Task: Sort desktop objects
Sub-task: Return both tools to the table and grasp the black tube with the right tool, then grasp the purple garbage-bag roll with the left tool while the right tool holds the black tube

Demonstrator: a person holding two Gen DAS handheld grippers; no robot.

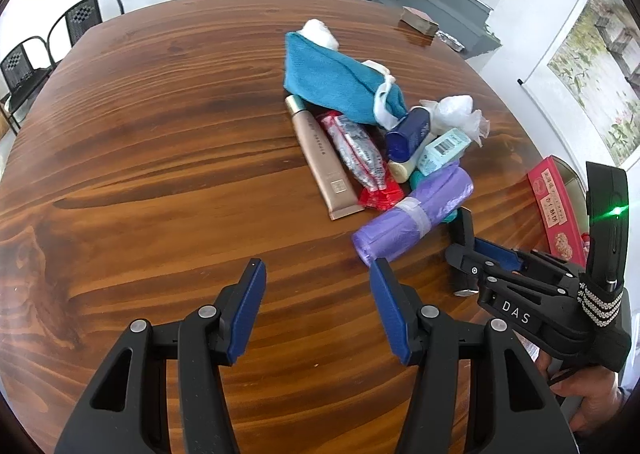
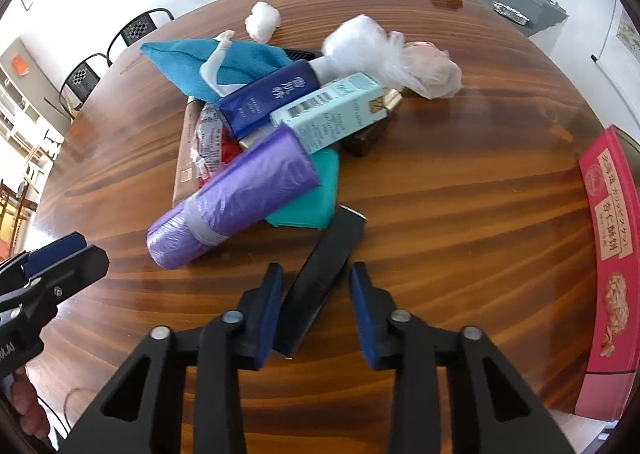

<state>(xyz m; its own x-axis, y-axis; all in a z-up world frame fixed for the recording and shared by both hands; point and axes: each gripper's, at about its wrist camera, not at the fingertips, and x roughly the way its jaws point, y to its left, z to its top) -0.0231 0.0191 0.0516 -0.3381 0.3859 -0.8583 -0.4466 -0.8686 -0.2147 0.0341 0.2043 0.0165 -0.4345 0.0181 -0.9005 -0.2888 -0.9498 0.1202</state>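
**A:** Left wrist view first. Which step is this?

**B:** The start of a pick, I'd judge. The left gripper (image 1: 318,282) hangs over bare wooden table (image 1: 140,141), fingers apart, nothing between them. The pile sits toward one o'clock: blue cloth (image 1: 328,73), beige tube (image 1: 320,157), purple bag roll (image 1: 412,213). At three o'clock the right gripper (image 1: 466,250) reaches down onto a black stick-shaped box (image 1: 464,230) at the pile's near edge.

**B:** Right wrist view. The right gripper (image 2: 316,290) straddles that black box (image 2: 324,274); it lies flat and runs toward one o'clock. The left pad looks against its side, but a gap shows on the right, so the fingers are not yet clamped.

**A:** And the next move?

**B:** Close fully, then lift clear without dragging the teal case (image 2: 312,197) just beyond its far end.

**A:** How does the box look?

**B:** Long, slim, matte black, rigid; probably light.

**A:** Anything else?

**B:** A pink carton (image 2: 608,246) at three o'clock.
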